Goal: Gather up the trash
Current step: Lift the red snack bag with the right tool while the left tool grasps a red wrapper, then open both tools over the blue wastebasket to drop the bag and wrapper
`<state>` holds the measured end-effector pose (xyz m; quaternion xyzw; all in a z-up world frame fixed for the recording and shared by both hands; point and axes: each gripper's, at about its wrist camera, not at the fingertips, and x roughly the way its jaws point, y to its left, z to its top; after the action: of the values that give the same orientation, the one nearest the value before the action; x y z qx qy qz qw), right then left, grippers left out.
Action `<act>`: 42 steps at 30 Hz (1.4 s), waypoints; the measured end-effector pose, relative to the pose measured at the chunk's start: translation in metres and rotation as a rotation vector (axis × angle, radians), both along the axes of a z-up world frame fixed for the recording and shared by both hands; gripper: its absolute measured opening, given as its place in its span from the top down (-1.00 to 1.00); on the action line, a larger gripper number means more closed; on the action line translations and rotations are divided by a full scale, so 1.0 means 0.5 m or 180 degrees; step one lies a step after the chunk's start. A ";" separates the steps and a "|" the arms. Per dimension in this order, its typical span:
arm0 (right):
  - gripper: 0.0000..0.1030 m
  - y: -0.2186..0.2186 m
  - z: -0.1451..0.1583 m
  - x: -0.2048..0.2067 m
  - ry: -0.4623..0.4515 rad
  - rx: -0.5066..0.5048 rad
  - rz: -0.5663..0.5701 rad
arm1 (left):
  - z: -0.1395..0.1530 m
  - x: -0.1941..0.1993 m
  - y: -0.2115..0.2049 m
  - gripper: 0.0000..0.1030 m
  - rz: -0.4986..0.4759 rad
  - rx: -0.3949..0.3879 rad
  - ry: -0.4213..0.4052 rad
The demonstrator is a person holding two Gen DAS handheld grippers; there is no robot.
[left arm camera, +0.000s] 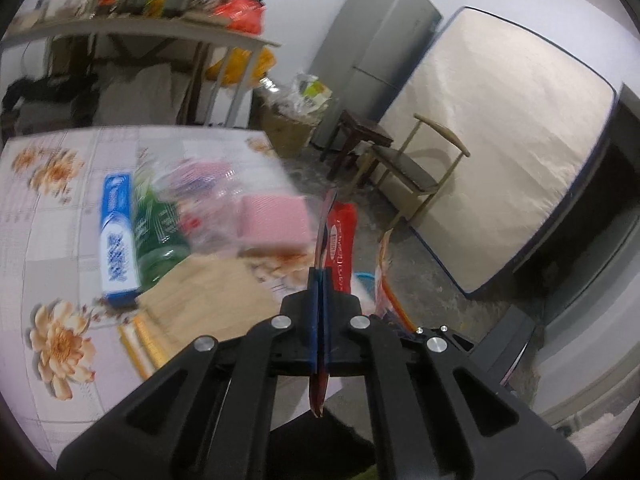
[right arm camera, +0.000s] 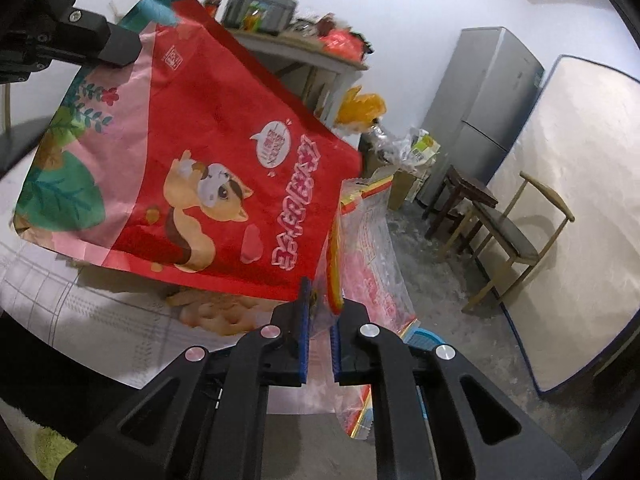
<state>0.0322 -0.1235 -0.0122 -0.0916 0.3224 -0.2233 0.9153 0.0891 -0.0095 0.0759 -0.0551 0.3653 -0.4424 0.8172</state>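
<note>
Above the floral table (left arm camera: pixel 52 216), the left gripper (left arm camera: pixel 319 280) pinches the red squirrel snack bag (right arm camera: pixel 192 168) edge-on, lifted clear, while just right the right gripper (right arm camera: pixel 320 320) clamps a clear crinkled wrapper (right arm camera: pixel 372 256).

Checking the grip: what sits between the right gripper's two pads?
A clear plastic wrapper with a red-yellow edge, pinched in the right gripper; right wrist view.
</note>
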 end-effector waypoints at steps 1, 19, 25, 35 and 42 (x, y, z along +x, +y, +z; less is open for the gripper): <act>0.83 -0.016 0.005 -0.010 -0.0059 0.0015 -0.0037 | 0.011 -0.010 -0.018 0.99 -0.0038 0.0011 -0.0050; 0.83 -0.513 -0.070 -0.156 -0.0223 0.1432 -0.0918 | -0.100 0.007 -0.593 0.99 -0.0919 0.0713 0.0285; 0.83 -0.703 -0.219 -0.137 -0.0160 0.2409 -0.1236 | -0.219 0.029 -0.761 0.99 -0.1043 0.1091 0.0456; 0.02 -0.902 -0.378 -0.115 -0.0130 0.2996 -0.1903 | -0.322 0.050 -0.917 0.03 -0.1035 0.1379 0.0446; -0.06 -0.857 -0.407 -0.167 -0.0126 0.3098 -0.1981 | -0.315 0.054 -0.885 -0.09 -0.1017 0.1322 0.0539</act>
<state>-0.0514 -0.5521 -0.2158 0.4433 0.3826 -0.3097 0.7491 0.1163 -0.4519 -0.0815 0.1351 0.5193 -0.4751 0.6974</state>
